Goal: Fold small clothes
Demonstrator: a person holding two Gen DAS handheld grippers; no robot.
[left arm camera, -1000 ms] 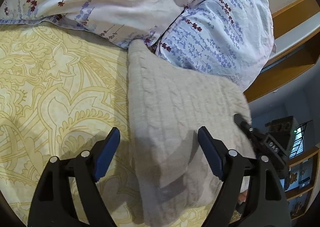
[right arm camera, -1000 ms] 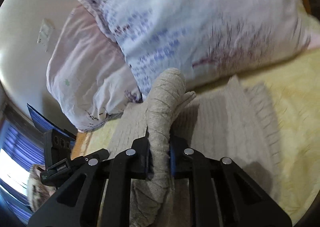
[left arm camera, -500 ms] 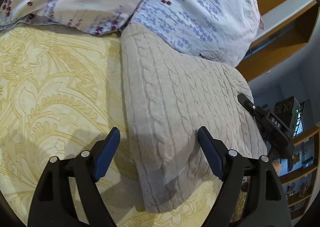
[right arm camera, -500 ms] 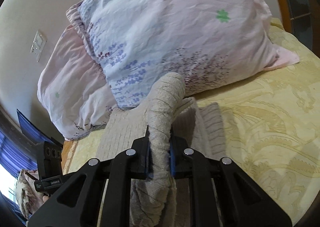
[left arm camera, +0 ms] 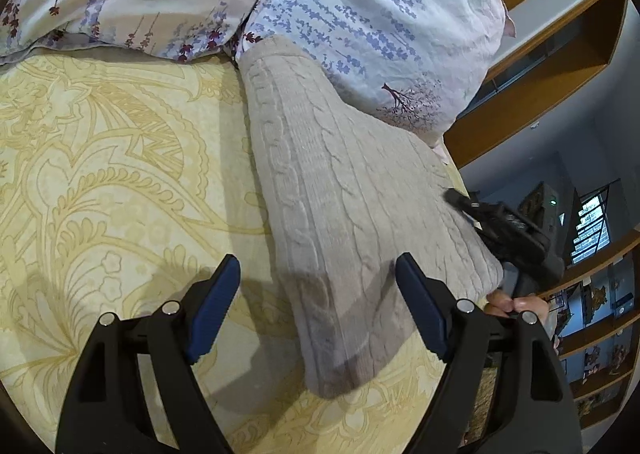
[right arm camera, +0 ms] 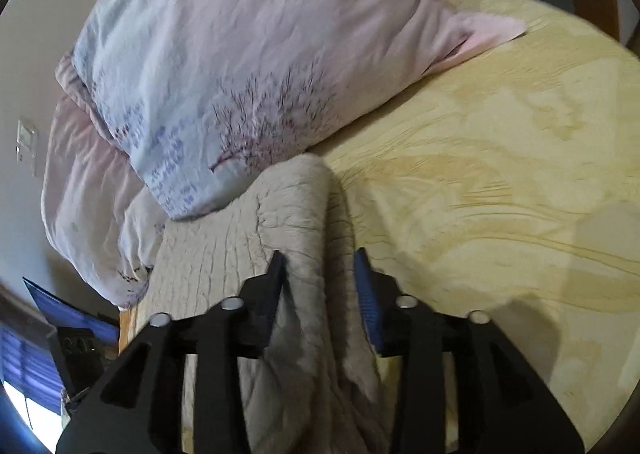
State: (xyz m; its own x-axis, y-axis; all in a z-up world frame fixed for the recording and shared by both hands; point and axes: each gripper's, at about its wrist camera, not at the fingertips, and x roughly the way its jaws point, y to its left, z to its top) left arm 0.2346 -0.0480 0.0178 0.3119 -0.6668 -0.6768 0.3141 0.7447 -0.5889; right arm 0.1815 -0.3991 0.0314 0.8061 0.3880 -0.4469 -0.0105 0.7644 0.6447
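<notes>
Sweater flat on yellow bedspread, pillow butting it at 12 o'clock; left gripper wide open above it, right gripper opening around a raised fold

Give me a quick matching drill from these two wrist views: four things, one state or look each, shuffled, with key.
1 left gripper
2 right gripper
3 knit garment
4 bedspread

a yellow, ornate pattern
b jaws opening, a fold of knit between them
c beige cable knit, far end against the floral pillow
d jaws wide, empty, over the garment's edge

Pairs: 1-d, 2-b, 3-c, 4-a
</notes>
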